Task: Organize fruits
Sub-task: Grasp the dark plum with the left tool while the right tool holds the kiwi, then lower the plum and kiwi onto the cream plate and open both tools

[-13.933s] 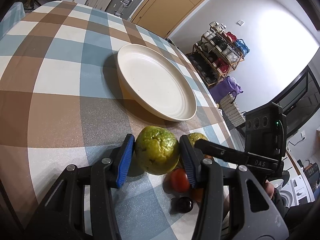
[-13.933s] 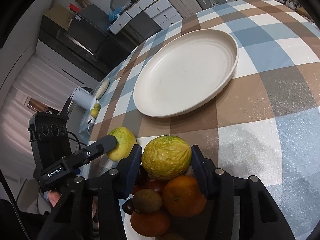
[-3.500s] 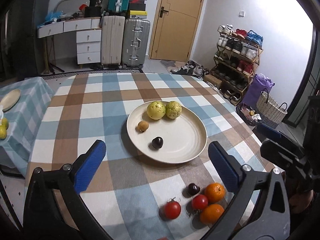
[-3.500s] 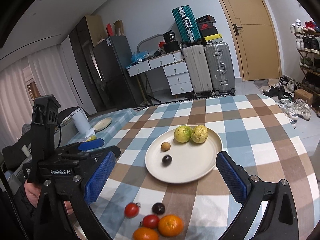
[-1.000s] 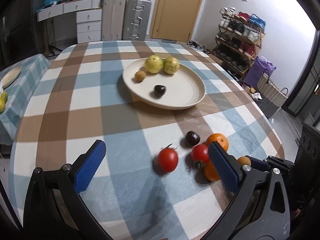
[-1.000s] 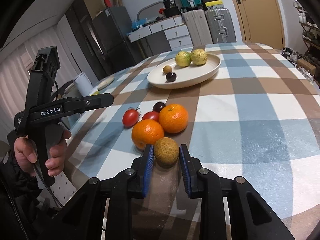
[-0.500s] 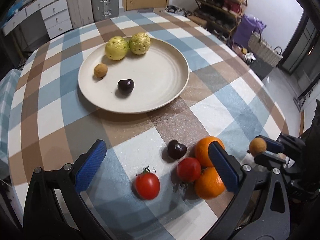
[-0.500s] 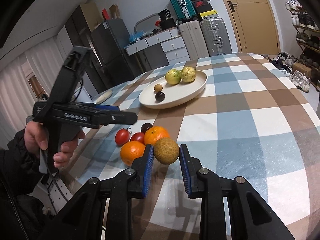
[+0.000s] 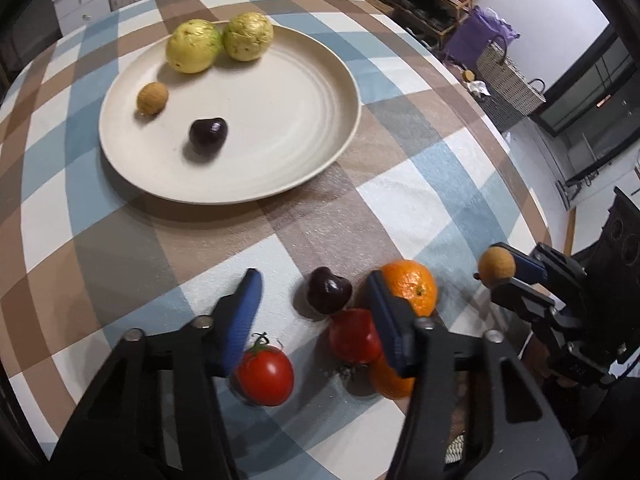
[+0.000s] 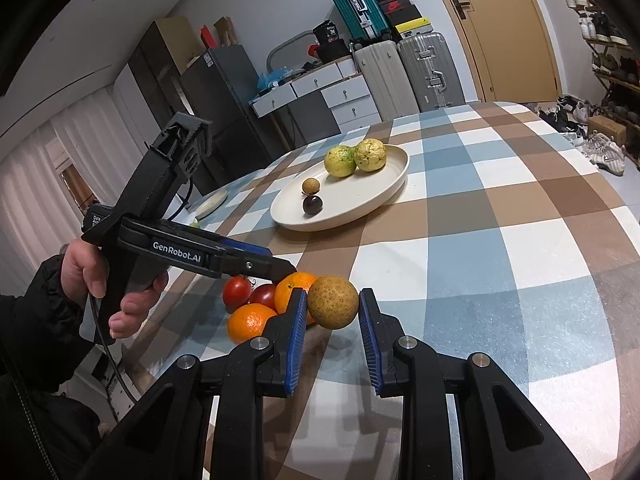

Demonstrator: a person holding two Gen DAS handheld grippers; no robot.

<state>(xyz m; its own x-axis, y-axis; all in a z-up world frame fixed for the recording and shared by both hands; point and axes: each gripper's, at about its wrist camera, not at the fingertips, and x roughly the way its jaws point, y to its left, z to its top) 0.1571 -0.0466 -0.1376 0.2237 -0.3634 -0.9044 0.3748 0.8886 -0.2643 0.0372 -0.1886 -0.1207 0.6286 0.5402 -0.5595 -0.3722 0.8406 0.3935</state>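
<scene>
A cream plate (image 9: 304, 92) (image 10: 394, 178) holds two yellow-green guavas (image 9: 193, 45), a small brown fruit (image 9: 152, 97) and a dark plum (image 9: 208, 135). On the checked cloth lie a second dark plum (image 9: 329, 289), two tomatoes (image 9: 264, 372), and two oranges (image 9: 412, 286) (image 10: 250, 322). My left gripper (image 9: 316, 304) is open, its jaws either side of the second plum, just above it. My right gripper (image 10: 333, 308) is shut on a small brown round fruit (image 10: 333, 307) (image 9: 496, 266), held above the table right of the pile.
The round table's edge (image 9: 532, 200) curves close on the right. Suitcases (image 10: 404, 72), a drawer unit (image 10: 320, 96) and a shoe rack (image 10: 616, 76) stand beyond. A second table with a small plate (image 10: 212, 202) is at far left.
My left gripper has dropped toward the loose fruit and narrowed its jaws around the dark plum. My right gripper holds the small brown fruit lifted off the table.
</scene>
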